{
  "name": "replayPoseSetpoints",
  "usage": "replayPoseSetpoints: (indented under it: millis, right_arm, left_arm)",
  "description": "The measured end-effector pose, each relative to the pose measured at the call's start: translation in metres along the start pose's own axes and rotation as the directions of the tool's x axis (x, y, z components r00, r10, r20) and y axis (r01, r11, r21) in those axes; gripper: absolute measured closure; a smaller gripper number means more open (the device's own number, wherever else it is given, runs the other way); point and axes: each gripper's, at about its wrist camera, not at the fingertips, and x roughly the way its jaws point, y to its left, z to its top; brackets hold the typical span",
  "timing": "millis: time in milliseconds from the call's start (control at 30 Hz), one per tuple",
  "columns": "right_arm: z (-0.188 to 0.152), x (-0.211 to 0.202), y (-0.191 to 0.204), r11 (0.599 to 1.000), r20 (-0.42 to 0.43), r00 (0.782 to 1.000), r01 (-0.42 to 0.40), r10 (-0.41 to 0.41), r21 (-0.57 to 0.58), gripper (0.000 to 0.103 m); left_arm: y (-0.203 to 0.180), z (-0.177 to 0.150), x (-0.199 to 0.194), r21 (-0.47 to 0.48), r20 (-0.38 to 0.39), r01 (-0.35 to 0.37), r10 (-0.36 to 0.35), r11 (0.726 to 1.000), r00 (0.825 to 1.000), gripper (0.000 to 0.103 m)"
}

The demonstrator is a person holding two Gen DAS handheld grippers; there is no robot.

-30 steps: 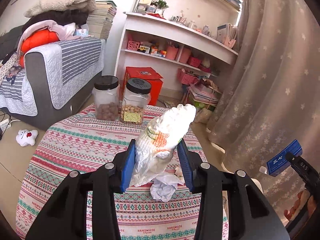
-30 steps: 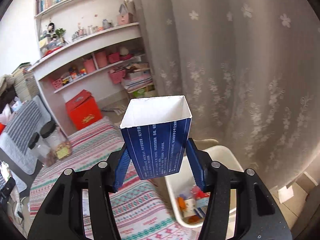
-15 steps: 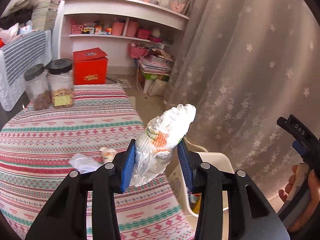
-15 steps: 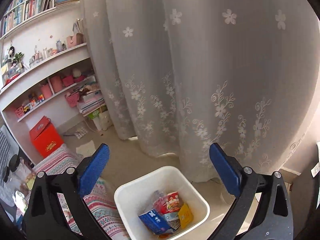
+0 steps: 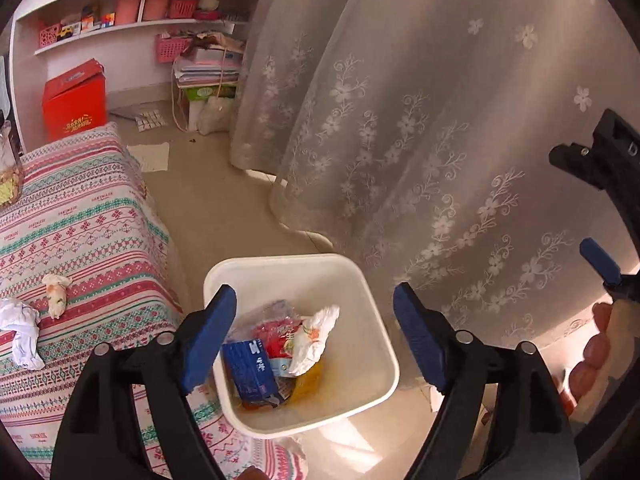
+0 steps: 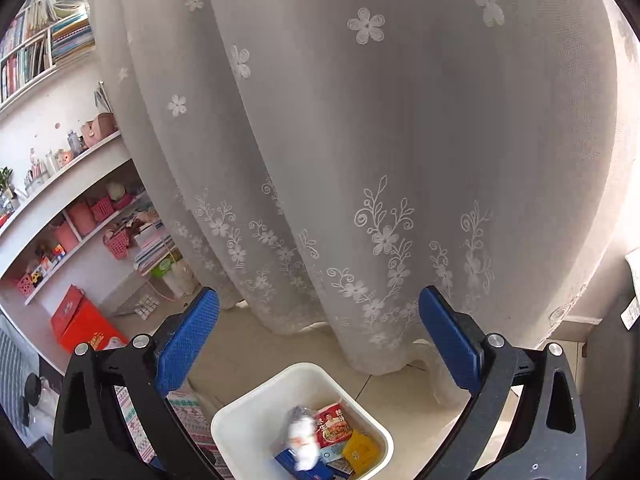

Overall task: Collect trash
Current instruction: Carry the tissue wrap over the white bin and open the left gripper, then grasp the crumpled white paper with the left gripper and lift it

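A: Crumpled white tissue (image 5: 20, 330) and small wadded wrapper (image 5: 55, 294) are on the striped tablecloth (image 5: 88, 216), uncollected.

B: Bin?

A: White plastic bin (image 5: 360, 280) has the blue carton (image 5: 250, 372) and white printed bag (image 5: 314, 338). My left gripper (image 5: 314, 340) just opened, nothing between its pads; right gripper (image 6: 318, 338) wide, empty.

The bin (image 5: 376, 312) stands on the floor between the table (image 5: 80, 216) and the curtain (image 5: 440, 140). A wrapper (image 5: 312, 340) lies in it on a carton (image 5: 248, 368). Two tissues (image 5: 20, 328) lie on the table.
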Motion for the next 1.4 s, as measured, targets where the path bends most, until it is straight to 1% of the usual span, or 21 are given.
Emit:
replayPoseSetpoints:
  millis: [67, 133, 200, 267, 333, 367, 400, 433, 467, 533, 633, 733, 800, 833, 867, 933, 1033, 1167, 1233, 1333, 1400]
  right_arm:
    - [-0.004, 0.002, 0.009, 0.999, -0.038, 0.998, -0.047, 0.047, -0.015, 0.007]
    - [-0.010, 0.003, 0.024, 0.992, -0.083, 0.991, -0.111, 0.106, -0.054, 0.007]
    - [-0.018, 0.003, 0.040, 0.984, -0.120, 0.983, -0.153, 0.142, -0.089, 0.007]
    - [-0.025, 0.005, 0.055, 0.973, -0.169, 0.969, -0.203, 0.182, -0.113, 0.007]
    - [-0.031, 0.004, 0.068, 0.963, -0.198, 0.957, -0.240, 0.213, -0.121, 0.007]
    - [-0.033, 0.002, 0.074, 0.960, -0.205, 0.953, -0.251, 0.222, -0.124, 0.007]
    - [-0.035, 0.001, 0.080, 0.956, -0.214, 0.949, -0.263, 0.233, -0.128, 0.007]
    - [-0.037, 0.000, 0.086, 0.952, -0.223, 0.944, -0.276, 0.243, -0.131, 0.007]
    - [-0.040, 0.000, 0.091, 0.950, -0.230, 0.941, -0.284, 0.249, -0.133, 0.007]
    - [-0.044, -0.002, 0.101, 0.944, -0.245, 0.934, -0.300, 0.260, -0.139, 0.007]
    - [-0.052, -0.004, 0.113, 0.936, -0.267, 0.926, -0.314, 0.266, -0.157, 0.007]
    - [-0.057, -0.005, 0.125, 0.928, -0.272, 0.927, -0.317, 0.260, -0.194, 0.007]
    - [-0.061, -0.006, 0.133, 0.923, -0.276, 0.926, -0.319, 0.256, -0.214, 0.007]
    - [-0.062, -0.004, 0.137, 0.921, -0.283, 0.924, -0.323, 0.257, -0.218, 0.007]
    - [-0.064, -0.003, 0.140, 0.918, -0.292, 0.921, -0.329, 0.259, -0.220, 0.007]
    - [-0.068, 0.000, 0.148, 0.912, -0.317, 0.911, -0.344, 0.265, -0.223, 0.007]
    - [-0.082, 0.007, 0.164, 0.900, -0.375, 0.885, -0.375, 0.276, -0.222, 0.007]
    - [-0.116, 0.019, 0.198, 0.867, -0.510, 0.811, -0.446, 0.287, -0.223, 0.007]
    - [-0.140, 0.024, 0.221, 0.846, -0.557, 0.787, -0.468, 0.268, -0.254, 0.007]
    - [-0.182, 0.032, 0.258, 0.807, -0.606, 0.766, -0.489, 0.216, -0.331, 0.007]
    - [-0.211, 0.040, 0.278, 0.773, -0.650, 0.735, -0.522, 0.193, -0.361, 0.007]
  left_arm:
    - [0.016, -0.007, -0.002, 0.029, -0.035, -0.068, 0.069, 0.997, 0.997, 0.023]
    - [0.044, -0.013, -0.009, 0.067, -0.059, -0.165, 0.169, 0.984, 0.984, 0.023]
    - [0.082, -0.014, -0.015, 0.098, -0.111, -0.265, 0.276, 0.959, 0.955, 0.023]
    - [0.126, -0.013, -0.023, 0.097, -0.162, -0.373, 0.384, 0.923, 0.909, 0.023]
    - [0.177, -0.009, -0.034, 0.021, -0.231, -0.444, 0.436, 0.896, 0.870, 0.023]
    - [0.204, -0.008, -0.040, -0.062, -0.276, -0.451, 0.419, 0.890, 0.865, 0.023]
    - [0.232, -0.009, -0.047, -0.183, -0.311, -0.437, 0.370, 0.881, 0.875, 0.023]
    - [0.257, -0.012, -0.054, -0.318, -0.318, -0.405, 0.306, 0.857, 0.897, 0.023]
    - [0.280, -0.016, -0.060, -0.449, -0.306, -0.365, 0.244, 0.815, 0.920, 0.023]
    - [0.308, -0.028, -0.063, -0.614, -0.273, -0.312, 0.176, 0.725, 0.946, 0.023]
    - [0.325, -0.044, -0.052, -0.730, -0.252, -0.276, 0.129, 0.626, 0.959, 0.023]
    - [0.326, -0.051, -0.038, -0.772, -0.234, -0.272, 0.141, 0.575, 0.962, 0.024]
    - [0.328, -0.052, -0.030, -0.775, -0.230, -0.277, 0.155, 0.567, 0.961, 0.038]
    - [0.329, -0.053, -0.027, -0.779, -0.230, -0.270, 0.143, 0.566, 0.963, 0.059]
    - [0.331, -0.055, -0.025, -0.787, -0.227, -0.257, 0.123, 0.562, 0.966, 0.064]
    - [0.333, -0.056, -0.030, -0.793, -0.202, -0.228, 0.109, 0.565, 0.973, 0.065]
    - [0.336, -0.057, -0.051, -0.772, -0.168, -0.203, 0.115, 0.602, 0.979, 0.066]
    - [0.339, -0.060, -0.104, -0.731, -0.122, -0.209, 0.176, 0.650, 0.977, 0.066]
    - [0.340, -0.063, -0.141, -0.700, -0.082, -0.227, 0.239, 0.678, 0.967, 0.066]
    - [0.344, -0.075, -0.201, -0.669, -0.001, -0.248, 0.333, 0.701, 0.943, 0.066]
    - [0.348, -0.084, -0.237, -0.647, 0.047, -0.299, 0.428, 0.701, 0.902, 0.066]
